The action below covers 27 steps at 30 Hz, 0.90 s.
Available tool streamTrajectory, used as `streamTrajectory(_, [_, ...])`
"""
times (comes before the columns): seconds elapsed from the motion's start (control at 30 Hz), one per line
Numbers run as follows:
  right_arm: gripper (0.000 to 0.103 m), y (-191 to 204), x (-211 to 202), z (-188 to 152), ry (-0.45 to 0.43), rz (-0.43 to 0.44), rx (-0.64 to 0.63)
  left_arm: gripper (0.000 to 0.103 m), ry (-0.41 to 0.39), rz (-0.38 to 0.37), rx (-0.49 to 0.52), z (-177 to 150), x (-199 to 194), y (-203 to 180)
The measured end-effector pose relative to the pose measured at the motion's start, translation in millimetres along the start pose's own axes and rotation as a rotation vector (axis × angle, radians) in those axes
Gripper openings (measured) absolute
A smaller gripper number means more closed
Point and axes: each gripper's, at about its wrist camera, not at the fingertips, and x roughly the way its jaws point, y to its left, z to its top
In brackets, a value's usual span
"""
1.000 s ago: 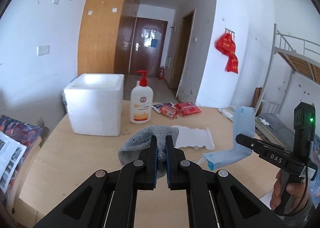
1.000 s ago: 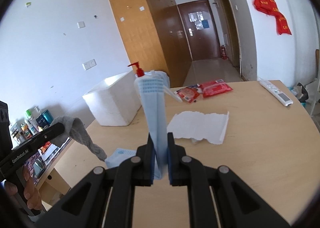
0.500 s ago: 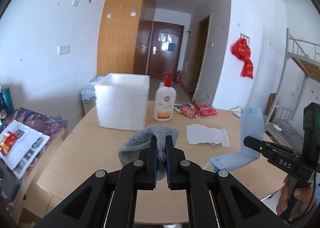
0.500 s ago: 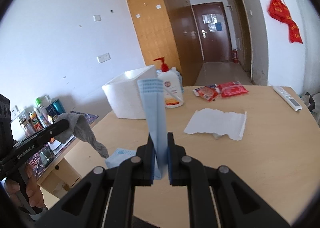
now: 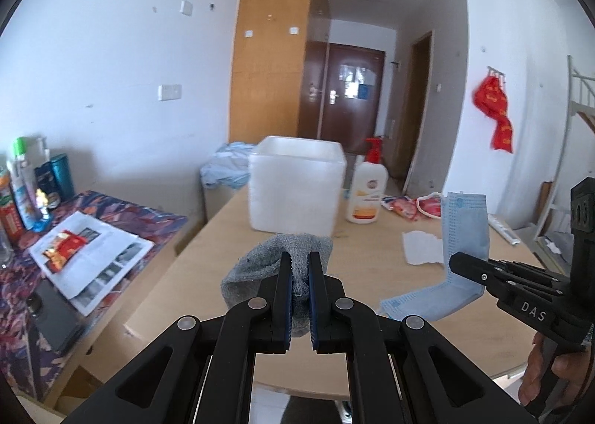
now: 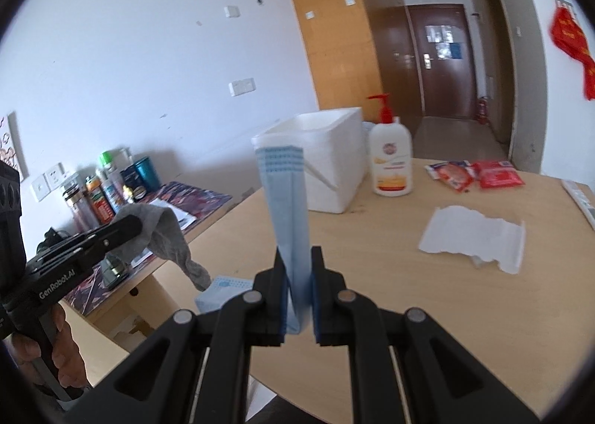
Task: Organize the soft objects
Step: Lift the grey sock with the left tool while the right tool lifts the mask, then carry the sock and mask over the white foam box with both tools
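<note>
Two soft things are being carried at once, and both views are showing the wooden table [image 5: 238, 275] and the white foam box [image 5: 297, 189] smaller and farther off than a second ago: the person is backing both hands away from the tabletop, so the table's near edge and the floor under it are now coming into view. That is suggesting, as a judgement, that the pickup is done and the pair is being taken somewhere to be sorted or laid out, not dropped into the foam box straight away.

The left gripper [image 5: 299, 297] is pinching a grey sock [image 5: 260, 267] with its jaws nearly together; the sock is bunching ahead of the fingertips and, in the right wrist view, drooping below them in the air beside the table's left edge. The right gripper [image 6: 297, 294] is clamping a pale blue face mask [image 6: 286, 208] near one end, jaws almost closed on the thin fabric; the mask is standing up stiffly ahead of the fingers, its other end trailing down toward the table edge. A torn white paper [image 6: 476, 238], a pump lotion bottle [image 6: 392, 160] and red snack packets [image 6: 479, 173] are lying on the table.
</note>
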Motion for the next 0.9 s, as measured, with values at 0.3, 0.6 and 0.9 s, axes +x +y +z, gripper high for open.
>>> streamTrajectory(0.3, [0.013,12,15,5,0.015,0.03,-0.024,0.007,0.005,0.02,-0.021,1,5,15])
streamTrajectory(0.6, [0.013,10,22,12,0.019,0.007,-0.018,0.007,0.006,-0.014,-0.008,11,20,8])
streamTrajectory(0.9, [0.013,7,28,28,0.007,-0.009,-0.016,0.007,-0.001,-0.022,-0.008,27,31,10])
